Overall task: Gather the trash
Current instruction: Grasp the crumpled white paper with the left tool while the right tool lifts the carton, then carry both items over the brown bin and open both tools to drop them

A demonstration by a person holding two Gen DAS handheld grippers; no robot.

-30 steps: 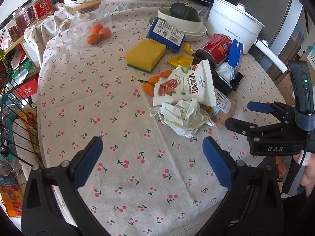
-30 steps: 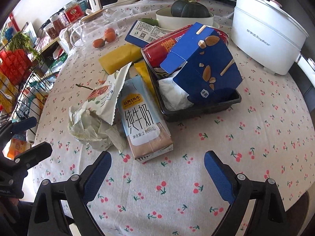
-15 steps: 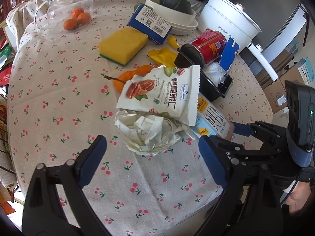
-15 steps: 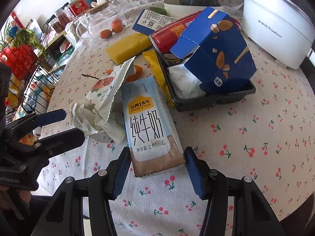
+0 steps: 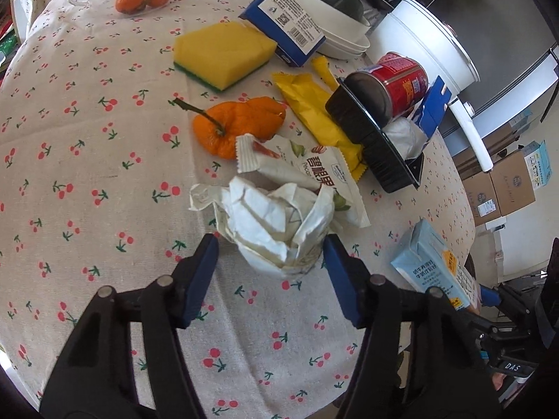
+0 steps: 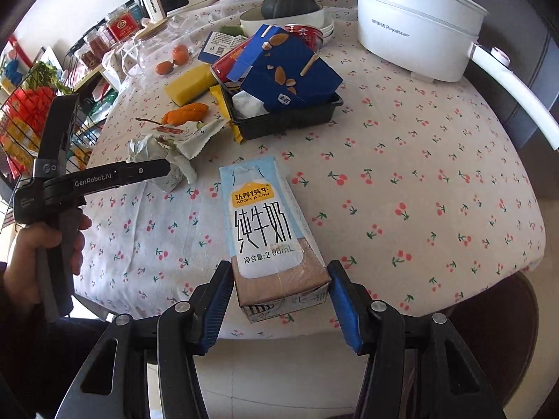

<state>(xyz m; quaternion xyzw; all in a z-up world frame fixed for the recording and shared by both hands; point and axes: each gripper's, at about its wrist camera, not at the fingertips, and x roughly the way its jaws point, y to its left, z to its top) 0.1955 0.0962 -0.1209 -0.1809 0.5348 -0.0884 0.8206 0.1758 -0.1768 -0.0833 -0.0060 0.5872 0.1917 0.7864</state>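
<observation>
- Right gripper [image 6: 279, 295]: blue pads pinching the bottom end of a milk carton [image 6: 270, 230], which is lifted off the cherry-print tablecloth [image 6: 419, 181] (printed face up).
- Left gripper [image 5: 270, 255]: fingers spread either side of a crumpled white paper wad [image 5: 276, 223]; contact cannot be told.
- Snack wrapper [image 5: 307, 167]: just behind the wad, overlapping it.
- Orange peel [image 5: 241, 124], yellow wrapper [image 5: 311, 108]: beyond.
- Black tray [image 6: 290, 118]: holds a red can [image 5: 401, 82], blue box [image 6: 290, 76], tissue.
</observation>
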